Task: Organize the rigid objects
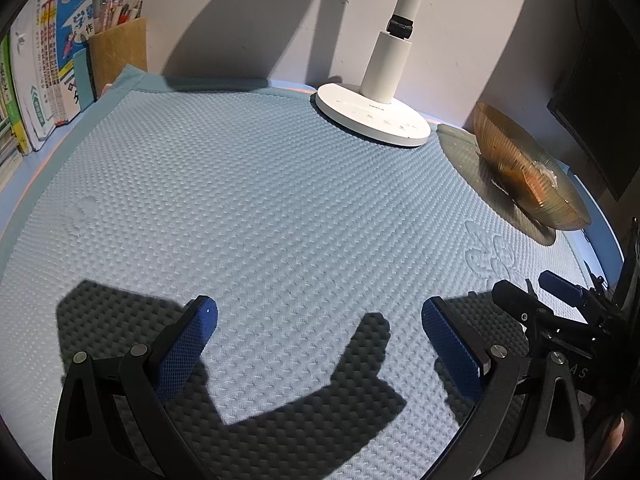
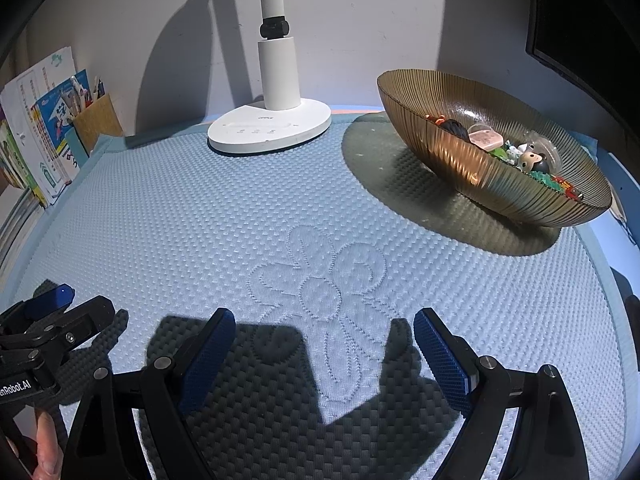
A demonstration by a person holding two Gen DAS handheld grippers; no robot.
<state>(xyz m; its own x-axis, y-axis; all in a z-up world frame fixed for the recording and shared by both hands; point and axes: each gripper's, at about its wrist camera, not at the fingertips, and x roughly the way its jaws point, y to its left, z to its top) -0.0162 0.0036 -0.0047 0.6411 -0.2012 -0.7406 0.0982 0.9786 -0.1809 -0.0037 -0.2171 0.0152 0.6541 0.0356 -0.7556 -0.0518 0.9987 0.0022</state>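
An amber ribbed glass bowl stands at the back right of the blue mat and holds several small toys, among them a little figurine and coloured bricks. The left wrist view shows the same bowl edge-on at the right. My left gripper hovers open over bare mat, nothing between its blue pads. My right gripper is open too, above an embossed flower pattern, well short of the bowl. Each gripper shows at the edge of the other's view.
A white desk lamp stands at the back middle of the textured blue mat. Books and a brown pen holder line the back left. A dark monitor stands at the far right. A hand is at the lower left.
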